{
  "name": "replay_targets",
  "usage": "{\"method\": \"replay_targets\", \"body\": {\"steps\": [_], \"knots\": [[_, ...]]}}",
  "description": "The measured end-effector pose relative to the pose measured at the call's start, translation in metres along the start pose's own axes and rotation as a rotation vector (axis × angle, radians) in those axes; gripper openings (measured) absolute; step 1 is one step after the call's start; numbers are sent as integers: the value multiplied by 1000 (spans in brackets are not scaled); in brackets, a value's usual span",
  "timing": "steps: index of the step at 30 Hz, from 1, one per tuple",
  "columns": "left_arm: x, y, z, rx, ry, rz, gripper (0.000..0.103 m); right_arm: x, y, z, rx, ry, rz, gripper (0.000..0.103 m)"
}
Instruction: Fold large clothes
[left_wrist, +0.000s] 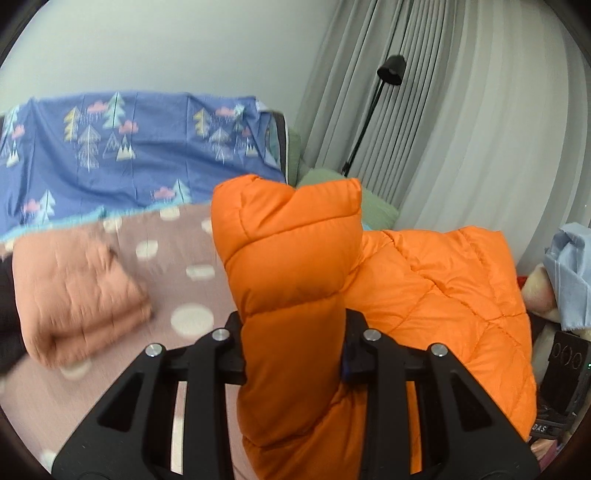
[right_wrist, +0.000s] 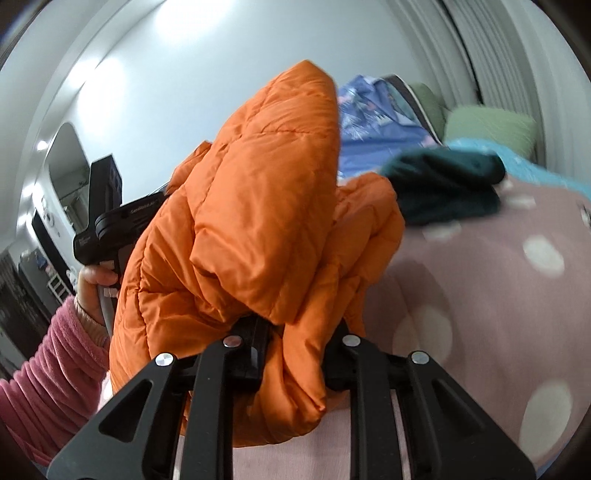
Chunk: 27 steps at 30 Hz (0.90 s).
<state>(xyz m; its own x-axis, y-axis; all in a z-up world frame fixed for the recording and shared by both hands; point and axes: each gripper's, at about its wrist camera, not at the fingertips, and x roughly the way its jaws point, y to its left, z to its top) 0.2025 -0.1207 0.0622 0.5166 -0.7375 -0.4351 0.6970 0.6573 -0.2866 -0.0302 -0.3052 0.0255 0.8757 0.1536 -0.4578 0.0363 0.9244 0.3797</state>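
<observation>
A: Where is the orange puffy jacket?
B: Up off the spotty bed cover. The left gripper squeezes one puffy part. The right gripper squeezes another bunch, and the rest hangs between them.

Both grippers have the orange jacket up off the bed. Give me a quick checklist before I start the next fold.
1. Left gripper clamped on the orange puffer jacket: ok, a padded roll fills the jaws.
2. Right gripper clamped on the jacket: ok, fabric bunched between the fingers.
3. Jacket spread flat between the grips: not ok, it hangs crumpled.
4. Landing spot on the dotted pink bedspread: ok on the right side.
5. Folded peach blanket and dark green garment out of the way: cannot tell; both lie near.
6. Sleeves and hem located: cannot tell.
</observation>
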Motion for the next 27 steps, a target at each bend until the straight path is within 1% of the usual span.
{"method": "replay_targets", "body": {"steps": [3,8,11,13,18,21,23,27], "knots": [[7,-2,26,22,-33,31,32,16,2,27,-54,-16,-13,20],[24,2,67,66,-65,99,32,47,-12,68,-47,-22,-12,20],[40,8,88,108,-66,149,32,74,-23,92,-66,-32,-49,20],[51,12,100,140,-65,187,32,89,-27,100,-68,-32,-62,20],[79,28,126,162,-60,269,31,129,-39,125,-52,-43,-80,20],[100,34,138,238,-35,362,31,152,-43,137,-35,-58,-89,19],[113,39,144,269,-23,407,31,171,-48,142,-42,-63,-110,19],[139,53,152,283,-25,498,31,206,-48,150,-49,-73,-170,19]]}}
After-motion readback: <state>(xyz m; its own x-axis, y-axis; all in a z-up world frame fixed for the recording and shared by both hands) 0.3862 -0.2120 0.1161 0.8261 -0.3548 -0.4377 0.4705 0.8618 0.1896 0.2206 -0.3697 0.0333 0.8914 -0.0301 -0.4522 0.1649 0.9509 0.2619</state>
